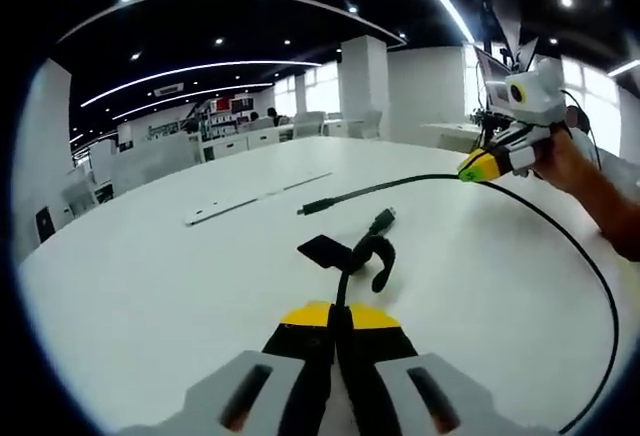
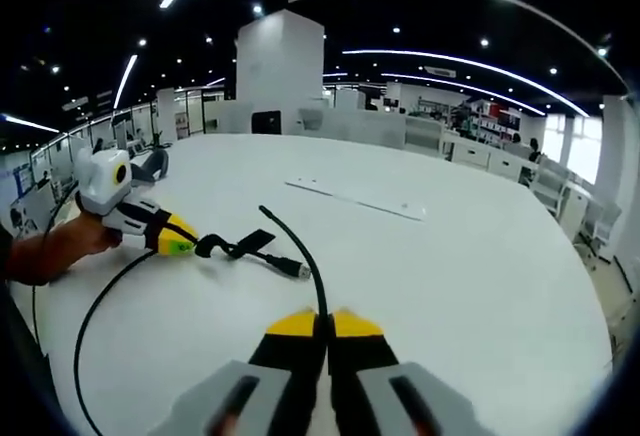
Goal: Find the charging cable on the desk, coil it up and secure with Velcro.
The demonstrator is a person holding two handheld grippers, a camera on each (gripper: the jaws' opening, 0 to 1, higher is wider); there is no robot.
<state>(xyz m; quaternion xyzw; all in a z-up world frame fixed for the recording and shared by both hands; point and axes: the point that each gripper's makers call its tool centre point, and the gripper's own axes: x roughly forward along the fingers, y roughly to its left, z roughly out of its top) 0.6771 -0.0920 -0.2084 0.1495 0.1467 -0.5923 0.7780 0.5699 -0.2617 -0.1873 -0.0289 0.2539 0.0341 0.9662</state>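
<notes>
Desk (image 1: 150, 286) white, open office; both grippers' fingers pinch black cable (image 1: 560, 231).

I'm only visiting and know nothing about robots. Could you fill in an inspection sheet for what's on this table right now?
Surface: white table, large and mostly bare.
Job's things: black cable sweeping in a wide loop, not yet coiled; its strap sticks out flat near one plug.
Clutter: a flat white strip lying on the table.
Grippers: left gripper has its fingers shut on the cable by the strap; right gripper is shut on the cable near its other end.
Cables: nothing seen on the table besides the job's cable.
Surroundings: open office with white desks, a pillar and ceiling light strips.
</notes>
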